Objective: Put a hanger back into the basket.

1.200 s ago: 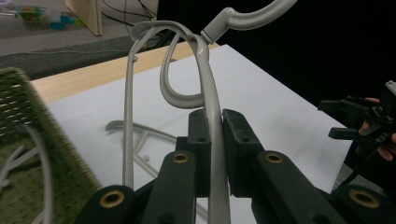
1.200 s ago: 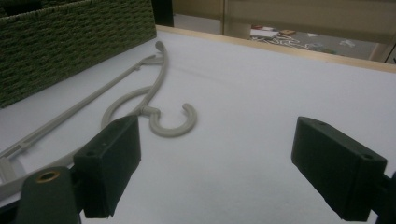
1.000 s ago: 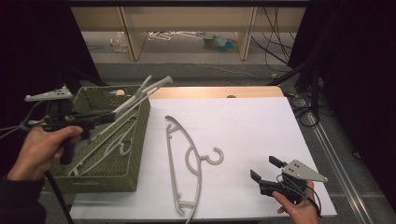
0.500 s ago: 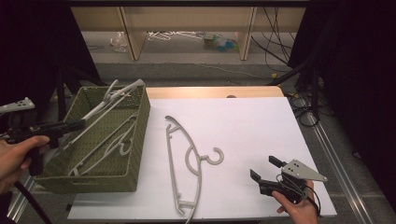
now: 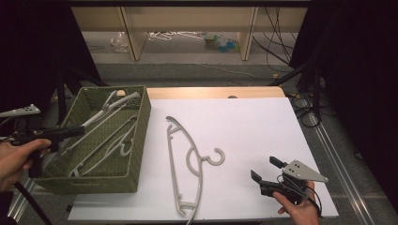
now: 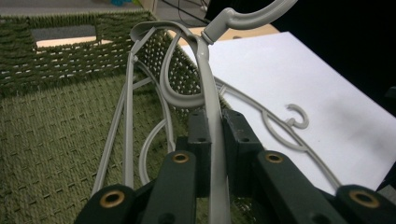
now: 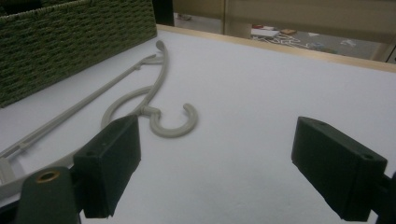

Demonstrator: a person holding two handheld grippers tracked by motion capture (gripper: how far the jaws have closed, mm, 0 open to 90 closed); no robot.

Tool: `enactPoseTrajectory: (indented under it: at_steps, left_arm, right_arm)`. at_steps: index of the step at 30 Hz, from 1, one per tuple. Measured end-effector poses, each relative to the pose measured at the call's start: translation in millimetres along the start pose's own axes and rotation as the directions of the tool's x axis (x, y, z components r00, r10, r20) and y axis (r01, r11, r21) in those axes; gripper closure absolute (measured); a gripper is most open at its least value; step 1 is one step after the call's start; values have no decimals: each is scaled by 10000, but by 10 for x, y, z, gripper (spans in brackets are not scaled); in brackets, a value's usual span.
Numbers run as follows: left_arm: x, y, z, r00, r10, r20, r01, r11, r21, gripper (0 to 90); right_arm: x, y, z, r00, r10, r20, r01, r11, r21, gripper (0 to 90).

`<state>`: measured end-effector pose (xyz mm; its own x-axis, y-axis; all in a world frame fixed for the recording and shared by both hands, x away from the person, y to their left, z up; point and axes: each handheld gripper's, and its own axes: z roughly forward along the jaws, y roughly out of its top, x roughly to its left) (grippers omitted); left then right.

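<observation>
Hanger (image 6: 212, 112) was pinched tight in the left gripper (image 5: 77, 131), tilted over the green basket (image 5: 136, 140) at nine o'clock. It should be lowered gently before letting go. The right gripper (image 5: 267, 169) waited, jaws wide apart.

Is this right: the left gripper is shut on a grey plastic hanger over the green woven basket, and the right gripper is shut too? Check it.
Not quite. The right gripper is open: the right gripper view shows its jaws wide apart, nothing between them. The rest holds: the left gripper is shut on a grey plastic hanger over the green woven basket.
</observation>
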<state>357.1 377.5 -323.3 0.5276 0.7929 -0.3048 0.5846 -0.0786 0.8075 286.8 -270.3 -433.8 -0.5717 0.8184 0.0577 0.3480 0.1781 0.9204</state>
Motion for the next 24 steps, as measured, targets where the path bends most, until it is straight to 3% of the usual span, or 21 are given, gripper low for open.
enactPoseTrajectory:
  at_steps: [8, 10, 13, 18, 20, 21, 24]
  left_arm:
    - [122, 0, 185, 9998, 163, 64, -166, 9979, 619, 817]
    - [137, -13, 247, 9991, 412, -112, -404, 9968, 686, 817]
    - [168, -48, 325, 9990, 426, -159, -411, 9954, 867, 817]
    - [198, -98, 342, 9978, 612, -251, -578, 9915, 1169, 816]
    - [221, -115, 353, 9977, 639, -204, -605, 9885, 1389, 816]
    - [229, -128, 368, 9975, 684, -195, -648, 9866, 1494, 816]
    - [244, -154, 387, 9960, 856, -251, -793, 9784, 1908, 814]
  right_arm:
    - [1, -7, 18, 10000, -44, 53, 44, 9999, -111, 167]
    - [2, -6, 17, 10000, -40, 43, 40, 9999, -95, 167]
    - [3, -11, 28, 10000, -13, -54, 12, 9998, -207, 167]
    - [0, -8, 19, 10000, -45, 30, 46, 9999, -95, 167]
    - [-4, -2, 4, 9999, -110, 48, 110, 9999, 94, 167]
    - [2, -10, 30, 10000, -18, -74, 17, 9999, -164, 167]
    - [4, -9, 29, 10000, -15, -75, 14, 9998, -180, 167]
